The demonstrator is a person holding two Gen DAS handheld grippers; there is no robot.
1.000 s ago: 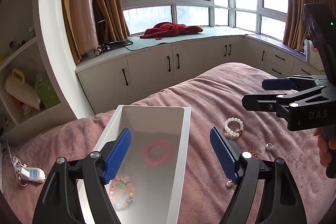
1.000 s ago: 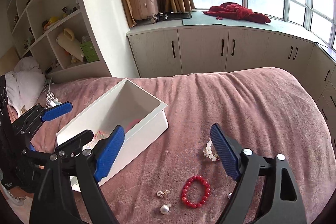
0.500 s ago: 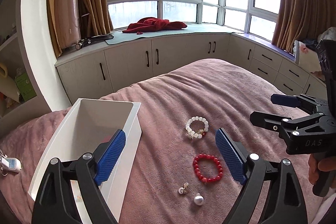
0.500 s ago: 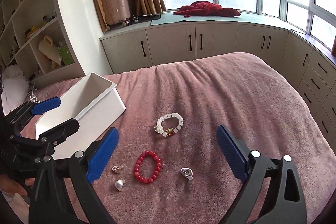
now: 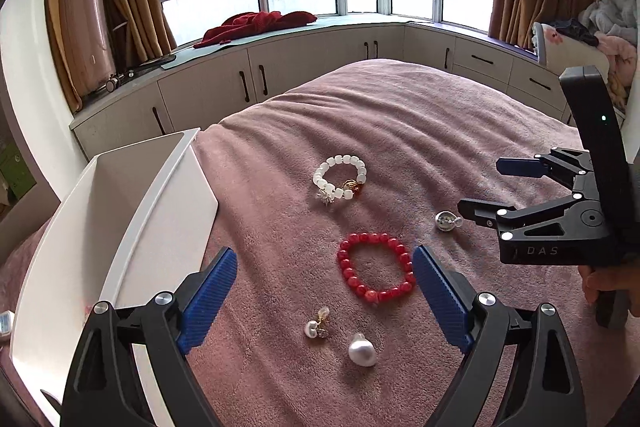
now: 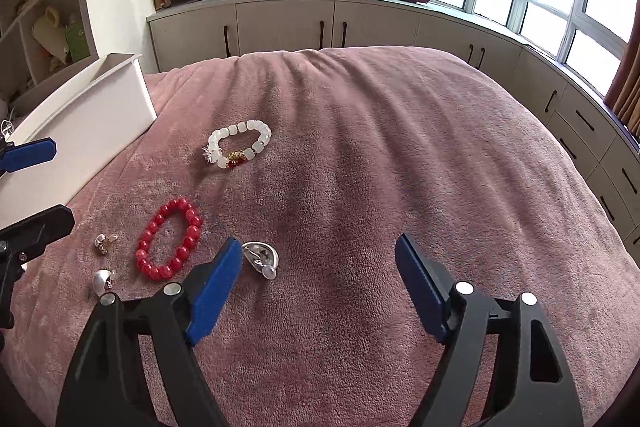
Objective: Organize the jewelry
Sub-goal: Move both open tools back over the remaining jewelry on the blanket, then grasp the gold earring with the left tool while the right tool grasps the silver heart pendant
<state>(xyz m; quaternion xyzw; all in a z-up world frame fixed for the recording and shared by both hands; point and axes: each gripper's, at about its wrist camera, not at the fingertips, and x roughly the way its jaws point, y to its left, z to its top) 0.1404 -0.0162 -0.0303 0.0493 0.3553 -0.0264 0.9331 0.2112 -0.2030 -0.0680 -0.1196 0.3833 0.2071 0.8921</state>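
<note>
While both hand-held grippers hung over the pink bedspread [image 6: 400, 147], neither held anything. The left gripper [image 5: 324, 301] had its jaws spread wide and empty; just under and ahead of them lay a loose pearl [image 5: 362, 349] and a small pearl earring [image 5: 318, 323], and a little farther on the red bead bracelet [image 5: 374, 267], touching or nearly touching the inner face of that gripper's right finger. The bracelet lay flat, a slightly stretched ring whose longer span seemed to run across the jaws' gap, so it looked like the piece this gripper was best placed for. The right gripper [image 6: 318, 281] had its jaws closing with only bare blanket between them; a silver charm [image 6: 260, 257] sat just beside its left finger, outside the gap, so that gripper would likely need to shift left to straddle it. For the red bracelet the left hand was judged nearer. Farther ahead of both lay the white bead bracelet [image 5: 340, 183], well apart from either. The white box [image 5: 152, 211] stood to the left gripper's left, its side just beside that finger, a short carry away
</note>
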